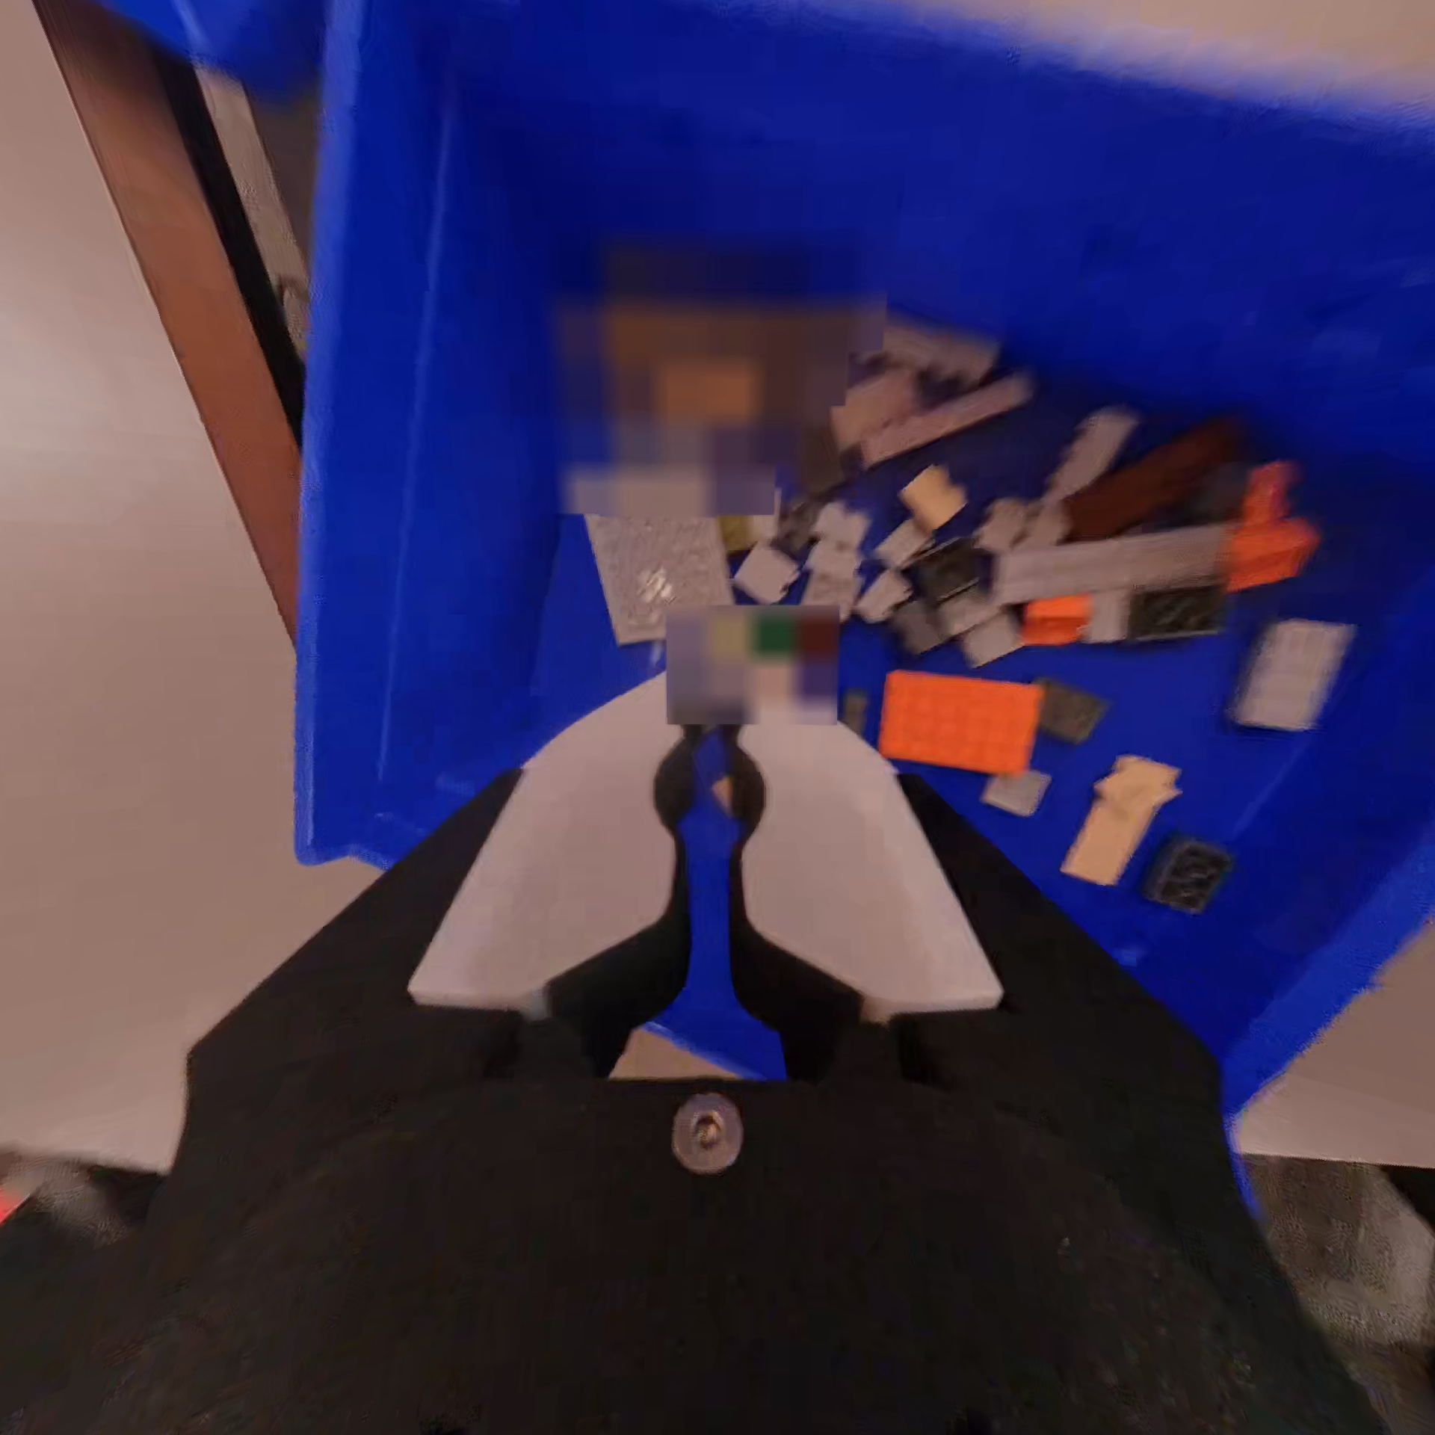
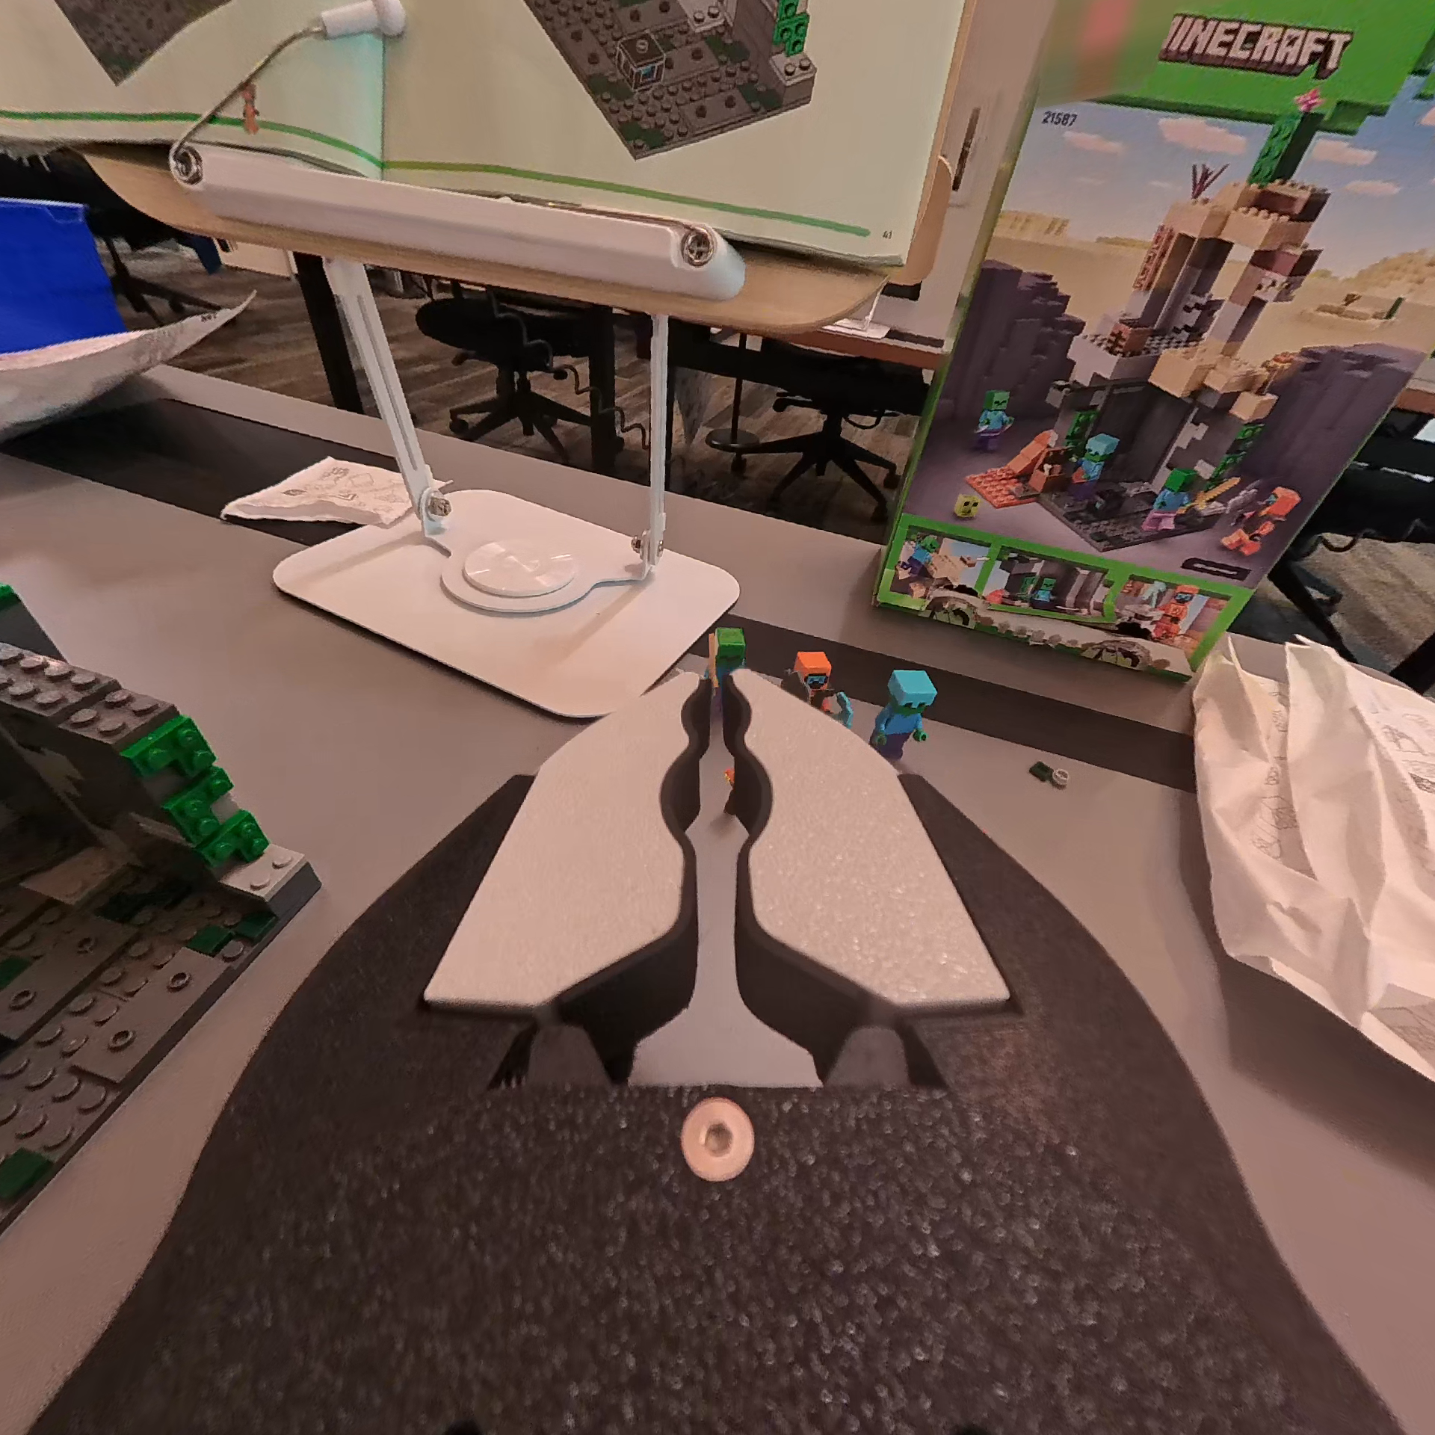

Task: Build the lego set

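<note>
bin (image 1: 466,466): loose bricks (image 1: 1009,590) inside, 1-3 o'clock | table (image 2: 233,699): book stand (image 2: 505,598) 12 o'clock, box (image 2: 1126,388) 2, three minifigures (image 2: 901,710) before box, partial build (image 2: 116,893) 9, paper bag (image 2: 1320,854) 3

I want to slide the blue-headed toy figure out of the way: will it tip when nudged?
Probably. The blue-headed figure stands upright on small feet with a big blocky head, so it looks top-heavy. It is small, hard plastic on a smooth grey table, so a low push may slide it; a high push likely topples it.

Blue bin (image 1: 466,466), orange plate (image 1: 961,722) — green-trimmed grey build (image 2: 116,893), white stand (image 2: 505,590)
</note>
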Available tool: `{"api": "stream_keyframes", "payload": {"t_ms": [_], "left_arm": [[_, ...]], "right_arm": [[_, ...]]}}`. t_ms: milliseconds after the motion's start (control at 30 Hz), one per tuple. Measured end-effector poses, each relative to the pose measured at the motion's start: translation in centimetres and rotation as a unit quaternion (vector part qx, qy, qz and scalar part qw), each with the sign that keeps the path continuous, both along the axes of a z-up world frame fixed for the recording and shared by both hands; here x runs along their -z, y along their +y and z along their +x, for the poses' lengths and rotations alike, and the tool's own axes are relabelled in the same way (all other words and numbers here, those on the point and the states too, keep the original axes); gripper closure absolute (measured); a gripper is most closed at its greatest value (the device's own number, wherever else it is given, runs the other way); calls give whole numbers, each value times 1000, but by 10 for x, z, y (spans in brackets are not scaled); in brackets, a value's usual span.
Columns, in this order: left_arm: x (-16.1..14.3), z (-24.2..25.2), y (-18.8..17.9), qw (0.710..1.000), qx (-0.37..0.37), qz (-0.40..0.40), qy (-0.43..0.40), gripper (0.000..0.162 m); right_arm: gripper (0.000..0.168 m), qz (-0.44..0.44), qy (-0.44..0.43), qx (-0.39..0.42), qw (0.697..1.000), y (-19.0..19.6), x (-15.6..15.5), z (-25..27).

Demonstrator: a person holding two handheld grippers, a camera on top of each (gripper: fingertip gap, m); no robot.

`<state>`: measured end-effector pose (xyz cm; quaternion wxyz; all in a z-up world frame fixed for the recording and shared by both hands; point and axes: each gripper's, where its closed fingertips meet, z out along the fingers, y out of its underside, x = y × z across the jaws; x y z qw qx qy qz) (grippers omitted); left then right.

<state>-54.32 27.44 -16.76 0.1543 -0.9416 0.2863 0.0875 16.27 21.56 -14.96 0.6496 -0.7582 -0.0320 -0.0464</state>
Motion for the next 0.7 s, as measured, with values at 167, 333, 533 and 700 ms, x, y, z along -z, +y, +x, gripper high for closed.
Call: {"api": "stream_keyframes", "payload": {"t_ms": [167,333,533,700], "left_arm": [[45,-28,-7,991,-41,-109,71,145],[64,-37,-12,980,-83,-160,86,141],[76,-42,-17,975,-103,-179,87,139],[82,-45,-19,971,-117,-187,88,144]], "right_arm": [[166,-3,-1,1,1000,0,2,1],[166,0,5,4,1000,0,0,5],[166,-1,11,2,1000,1,1,4],[166,-1,10,1,1000,1,1,3]]}}
